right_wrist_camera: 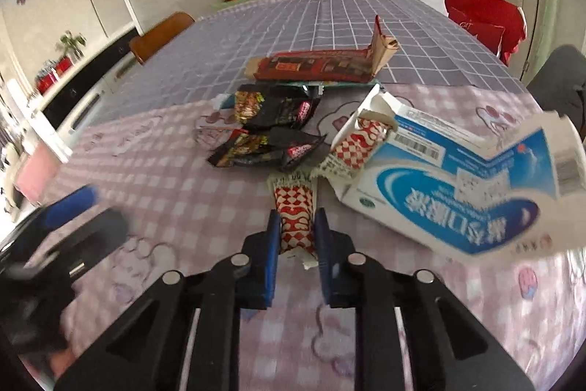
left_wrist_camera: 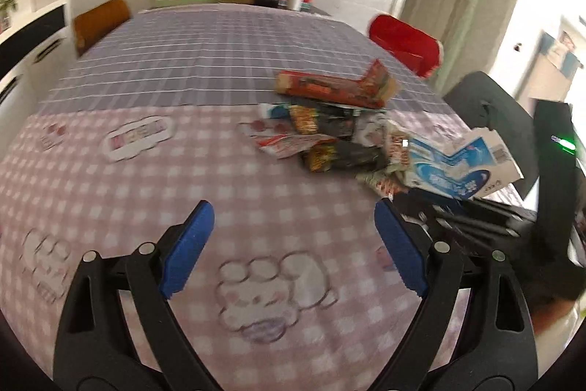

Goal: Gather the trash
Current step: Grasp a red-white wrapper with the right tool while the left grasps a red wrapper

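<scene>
1. Your right tool (right_wrist_camera: 296,230) is closed on a crinkled red-and-white checked wrapper (right_wrist_camera: 295,212), lower centre of frame.
2. Your left tool (left_wrist_camera: 294,246) stands wide, gripping nothing, over the checked cloth surface (left_wrist_camera: 110,193).
3. The torn blue-and-white carton (right_wrist_camera: 454,185) lies right of centre; glossy black packets (right_wrist_camera: 267,149) and a flat red box (right_wrist_camera: 315,65) lie above centre.
</scene>
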